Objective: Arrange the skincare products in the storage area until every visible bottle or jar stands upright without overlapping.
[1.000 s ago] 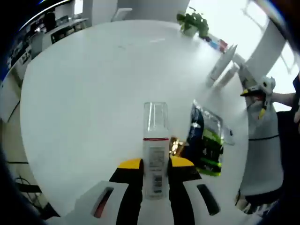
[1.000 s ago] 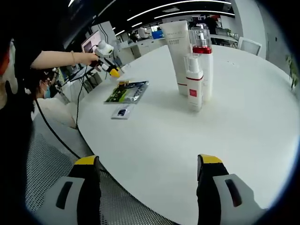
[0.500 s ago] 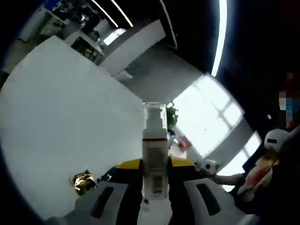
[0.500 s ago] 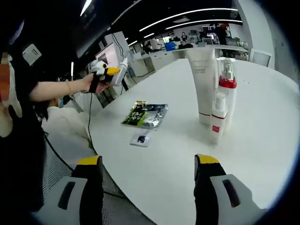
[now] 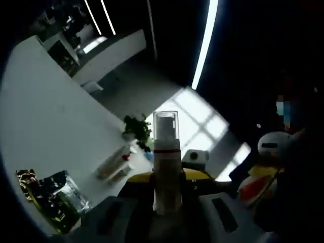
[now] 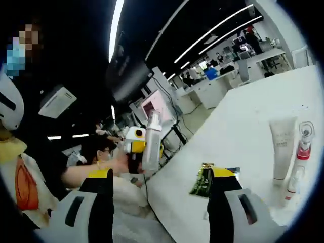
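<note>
- Office room, dark ceiling with long light strips, bright window behind; white round bench carries the things.
- Left hand-held gripper is lifted well above the bench, jaws pinching a pump bottle at its lower body; the bottle runs straight along the jaws, clear cap at the far end, red band under the cap.
- In the right gripper view, the same pump bottle shows up at left, in the yellow-tipped left hand-held gripper, off past the bench edge, a person's hand behind it.
- Right hand-held gripper has jaws spread wide, nothing between them, hanging off the bench edge.
- White tube stands upright on its cap on the bench; a slim bottle with red band and clear cap stands just beside it, apart or touching not clear.
- In the left gripper view, those two appear small and far, near a green plant at the bench's far edge.
- Shiny foil packet, green and black, lies flat on the bench; in the right gripper view, it is between the jaws, well apart from the tube.
- Small gold crumpled thing lies just beside the packet.
</note>
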A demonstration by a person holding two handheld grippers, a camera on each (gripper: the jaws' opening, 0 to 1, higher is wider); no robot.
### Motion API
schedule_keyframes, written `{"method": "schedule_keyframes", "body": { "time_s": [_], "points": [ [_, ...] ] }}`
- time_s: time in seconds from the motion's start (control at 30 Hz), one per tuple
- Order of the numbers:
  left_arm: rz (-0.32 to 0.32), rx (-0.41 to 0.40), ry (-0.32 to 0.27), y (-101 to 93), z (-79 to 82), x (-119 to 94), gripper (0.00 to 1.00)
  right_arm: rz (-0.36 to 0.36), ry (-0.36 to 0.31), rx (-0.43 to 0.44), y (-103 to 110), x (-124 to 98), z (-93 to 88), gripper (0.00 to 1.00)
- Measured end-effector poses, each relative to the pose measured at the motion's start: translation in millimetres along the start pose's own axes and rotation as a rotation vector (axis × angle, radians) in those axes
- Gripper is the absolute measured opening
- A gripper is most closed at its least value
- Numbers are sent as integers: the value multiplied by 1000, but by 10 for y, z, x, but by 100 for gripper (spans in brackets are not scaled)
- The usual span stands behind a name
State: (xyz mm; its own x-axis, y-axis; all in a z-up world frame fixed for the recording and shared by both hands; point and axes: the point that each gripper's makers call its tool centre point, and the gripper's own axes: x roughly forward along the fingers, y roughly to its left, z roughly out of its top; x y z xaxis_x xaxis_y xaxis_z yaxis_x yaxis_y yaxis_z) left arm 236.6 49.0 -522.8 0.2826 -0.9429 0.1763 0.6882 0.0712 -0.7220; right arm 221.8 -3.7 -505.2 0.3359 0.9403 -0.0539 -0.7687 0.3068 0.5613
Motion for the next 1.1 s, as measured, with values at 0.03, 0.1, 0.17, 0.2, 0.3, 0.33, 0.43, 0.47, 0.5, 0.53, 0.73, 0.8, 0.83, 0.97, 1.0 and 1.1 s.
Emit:
{"method": "schedule_keyframes", "body": {
  "time_s": [0.03, 0.1, 0.17, 0.2, 0.3, 0.33, 0.43, 0.47, 0.5, 0.53, 0.73, 0.8, 0.83, 0.97, 1.0, 1.1],
  "points": [
    [-10, 11, 14, -68, -28, 49, 19, 30, 11, -8, 83, 51, 14, 74],
    [-49, 52, 68, -264, -129, 163, 19, 60, 80, -74, 198, 135, -52, 68],
    [-92, 64, 108, -461, -203, 263, 19, 90, 98, -89, 265, 187, -56, 63],
    [-111, 77, 122, -555, -232, 312, 19, 94, 91, -70, 280, 212, -34, 59],
    [-119, 110, 176, -688, -336, 405, 19, 169, 57, -1, 479, 265, 48, 47],
    [-121, 113, 188, -712, -356, 416, 19, 178, 55, 5, 511, 269, 57, 43],
    [-138, 114, 197, -789, -395, 453, 19, 200, 66, 0, 590, 257, 34, 29],
    [-140, 115, 197, -798, -400, 452, 19, 212, 72, -8, 626, 248, 20, 25],
    [-144, 113, 204, -807, -419, 454, 19, 211, 73, -13, 628, 240, 16, 23],
    [-149, 111, 198, -811, -412, 452, 19, 207, 68, -13, 635, 218, 21, 23],
    [-150, 89, 203, -845, -427, 519, 19, 167, 72, 62, 606, 160, 34, 21],
    [-135, 72, 190, -826, -397, 528, 19, 152, 53, 35, 569, 144, 73, 20],
    [-122, 82, 172, -804, -367, 542, 19, 109, 42, 56, 510, 140, 107, 20],
    [7, 157, 106, -625, -250, 600, 21, -7, 17, 77, 293, 110, 181, 20],
    [66, 222, 124, -561, -259, 611, 22, -60, 11, 63, 204, 98, 196, 20],
    [275, 475, 205, -440, -238, 639, 24, -195, -11, 1, 8, 43, 261, 20]
  ]
}}
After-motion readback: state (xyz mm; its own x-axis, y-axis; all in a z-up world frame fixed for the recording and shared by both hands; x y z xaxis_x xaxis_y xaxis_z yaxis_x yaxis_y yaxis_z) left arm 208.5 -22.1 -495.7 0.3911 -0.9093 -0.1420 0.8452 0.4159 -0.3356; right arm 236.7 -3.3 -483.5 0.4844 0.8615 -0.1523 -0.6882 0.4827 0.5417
